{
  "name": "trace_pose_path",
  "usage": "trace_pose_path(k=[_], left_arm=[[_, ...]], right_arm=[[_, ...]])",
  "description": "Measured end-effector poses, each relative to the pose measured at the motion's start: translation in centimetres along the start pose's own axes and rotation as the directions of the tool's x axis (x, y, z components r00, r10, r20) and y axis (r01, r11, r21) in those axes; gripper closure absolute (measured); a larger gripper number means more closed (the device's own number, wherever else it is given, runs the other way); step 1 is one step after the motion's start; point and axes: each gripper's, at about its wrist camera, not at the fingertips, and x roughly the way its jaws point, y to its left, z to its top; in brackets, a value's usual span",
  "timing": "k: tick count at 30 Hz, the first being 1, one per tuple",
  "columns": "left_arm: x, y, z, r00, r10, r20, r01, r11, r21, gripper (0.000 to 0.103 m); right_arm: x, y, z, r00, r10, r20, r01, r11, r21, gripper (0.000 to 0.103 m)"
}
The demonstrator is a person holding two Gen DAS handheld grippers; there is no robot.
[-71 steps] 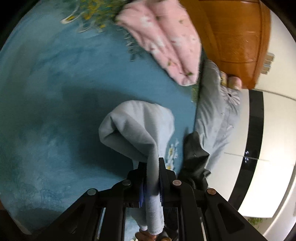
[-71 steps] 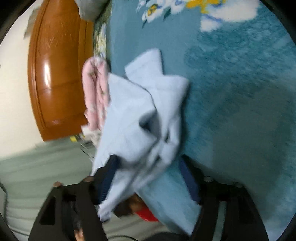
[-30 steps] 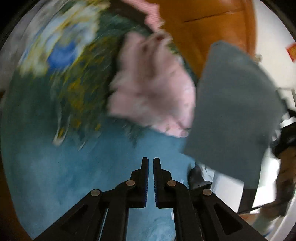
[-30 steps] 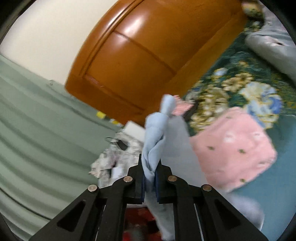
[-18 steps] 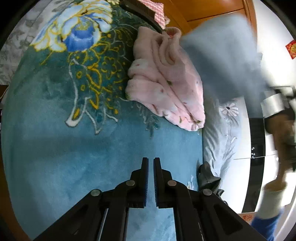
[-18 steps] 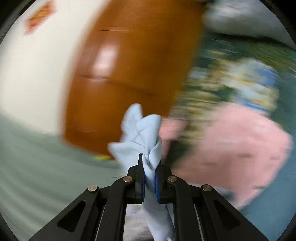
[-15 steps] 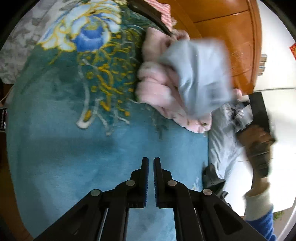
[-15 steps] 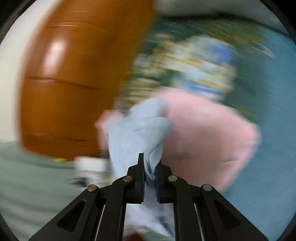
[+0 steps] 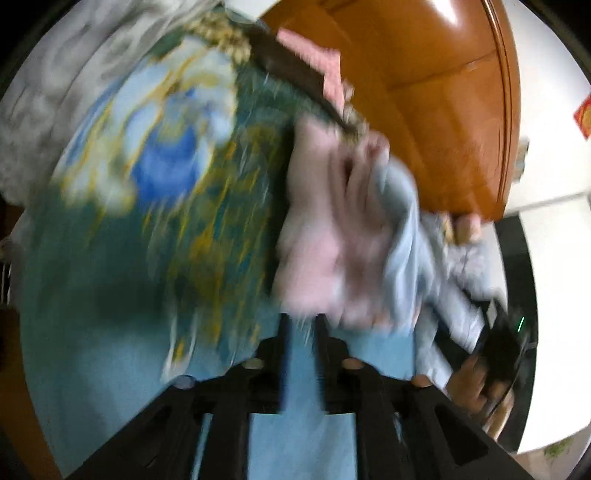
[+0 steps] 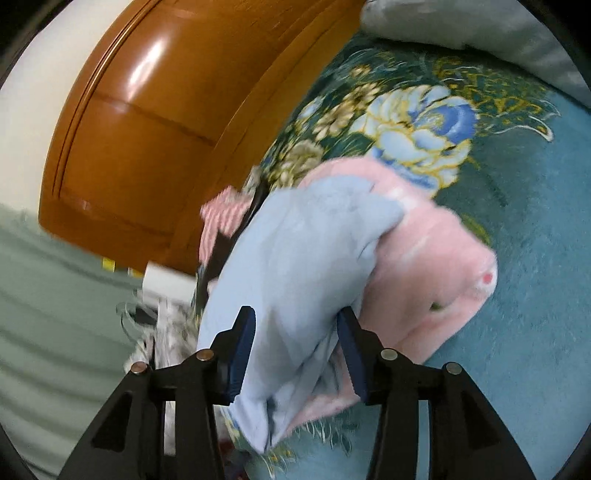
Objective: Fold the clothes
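Observation:
A folded light blue garment [image 10: 303, 258] lies on top of a folded pink garment [image 10: 436, 266] on the teal flowered blanket [image 10: 535, 295], near the wooden headboard [image 10: 155, 122]. My right gripper [image 10: 295, 332] is open, its fingers wide apart on either side of the blue garment's near end, not pinching it. The left wrist view is blurred: the pink garment [image 9: 325, 229] lies ahead with the blue garment [image 9: 402, 236] along its right side. My left gripper [image 9: 303, 325] hangs above the blanket [image 9: 110, 332], a narrow gap between its fingers and nothing in it.
Grey bedding [image 10: 461, 26] lies past the flower pattern. A pink striped cloth [image 10: 225, 210] sits at the bed's edge by the headboard. A hand [image 9: 476, 384] holding the other gripper shows at the right of the left wrist view. Pale floral bedding [image 9: 465, 258] lies beside the pile.
My right gripper swung the blue garment over onto the pink pile and opened, letting it go. My left gripper let go earlier; its fingers now stand slightly apart and its view has swung.

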Motion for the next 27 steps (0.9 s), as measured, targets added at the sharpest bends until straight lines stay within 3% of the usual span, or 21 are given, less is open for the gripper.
trace_pose_path(k=[2, 6, 9, 14, 16, 17, 18, 19, 20, 22, 27], left_arm=[[0.6, -0.2, 2.4, 1.0, -0.021, 0.011, 0.021, 1.0, -0.018, 0.034], [1.7, -0.2, 6.2, 0.999, -0.022, 0.041, 0.023, 0.999, -0.033, 0.034], [3.5, -1.4, 7.3, 0.996, -0.089, -0.001, 0.088, 0.996, -0.025, 0.034], [6.8, -3.9, 8.0, 0.997, -0.046, -0.067, 0.05, 0.998, 0.05, 0.037], [6.7, -4.4, 8.1, 0.997, -0.036, -0.066, 0.041, 0.996, 0.077, 0.056], [6.8, -4.6, 8.2, 0.997, -0.027, -0.069, 0.033, 0.995, 0.091, 0.075], [6.6, -5.1, 8.3, 0.998, -0.008, -0.067, 0.015, 0.994, 0.111, 0.083], [6.4, -5.8, 8.4, 0.998, 0.015, -0.062, -0.007, 0.991, 0.137, 0.088], [6.1, -6.4, 8.5, 0.998, 0.038, -0.056, -0.029, 0.986, 0.162, 0.094], [5.1, -8.7, 9.0, 0.996, 0.085, -0.04, -0.073, 0.965, 0.254, 0.095], [2.2, -14.7, 10.9, 0.996, 0.088, 0.034, -0.094, 0.887, 0.452, 0.095]], right_arm=[[0.0, -0.8, 1.2, 0.999, -0.026, 0.019, 0.026, 0.999, 0.021, 0.056], [-0.2, -1.5, 3.1, 0.998, -0.054, 0.034, 0.054, 0.998, 0.011, 0.055], [1.2, -1.9, 3.7, 0.996, -0.09, 0.002, 0.09, 0.996, -0.002, 0.056], [3.1, -2.0, 3.9, 0.996, -0.093, -0.011, 0.093, 0.995, 0.027, 0.055], [2.5, -1.2, 4.0, 0.996, -0.083, 0.015, 0.083, 0.997, 0.006, 0.055], [2.0, -0.7, 4.0, 0.997, -0.074, 0.029, 0.074, 0.997, -0.007, 0.058], [1.5, -0.2, 4.0, 0.997, -0.064, 0.044, 0.065, 0.998, -0.021, 0.078], [1.0, 0.3, 3.9, 0.997, -0.054, 0.058, 0.056, 0.998, -0.035, 0.091], [0.5, 0.7, 3.9, 0.996, -0.044, 0.072, 0.047, 0.998, -0.049, 0.095], [-0.4, 1.7, 3.9, 0.995, -0.023, 0.099, 0.031, 0.997, -0.077, 0.096], [-2.9, 4.1, 3.8, 0.986, 0.032, 0.164, -0.008, 0.989, -0.149, 0.098]])
